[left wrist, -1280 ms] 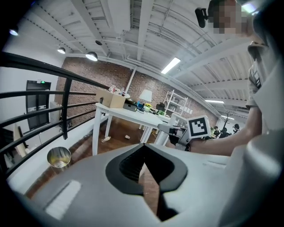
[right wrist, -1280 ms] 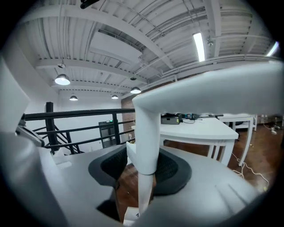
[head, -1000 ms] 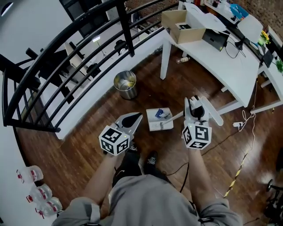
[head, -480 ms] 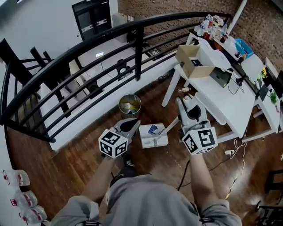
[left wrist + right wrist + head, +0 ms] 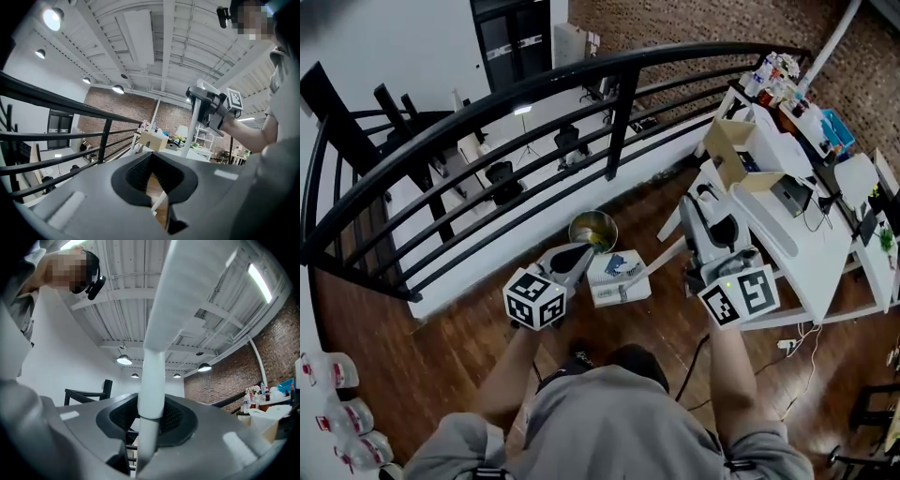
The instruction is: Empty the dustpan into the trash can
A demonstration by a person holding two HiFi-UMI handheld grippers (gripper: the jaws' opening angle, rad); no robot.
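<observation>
**Item: dustpan transfer, carry stage**

1. Right tongs (image 5: 150,420): clamped on the white dustpan handle (image 5: 152,380). The shaft runs upright between the jaws, which have just been closing tighter on it.
2. Left tongs (image 5: 153,178): narrow, tips meeting, holding nothing. Only floor shows through the slit behind the tips.
3. Dustpan (image 5: 617,281): white, held off the floor between the two tongs, at 3 o'clock of the left pair in the head view. Blue scrap (image 5: 616,265) lies in it.
4. Trash can (image 5: 581,221): round and metal, standing on the wooden floor (image 5: 441,347) at 11 o'clock of the pan. The pan's far corner looks close to its rim; how high above it cannot be told.
5. Surroundings: black railing (image 5: 623,122) at 12 o'clock beyond the can. White worktop (image 5: 787,253) at 3 o'clock, carrying a cardboard box (image 5: 733,155).

**Handling note (judgement):** the step in hand is bringing the pan over the can.
- Carry the pan level so the scrap does not slide out.
- Set its lip well inside the can's mouth before tipping.
- Tip by rolling the right wrist slowly.
- The long handle acts as a lever, so a firm clamp matters.
- The left tongs may steady the pan's edge or stay clear of the falling scrap.
</observation>
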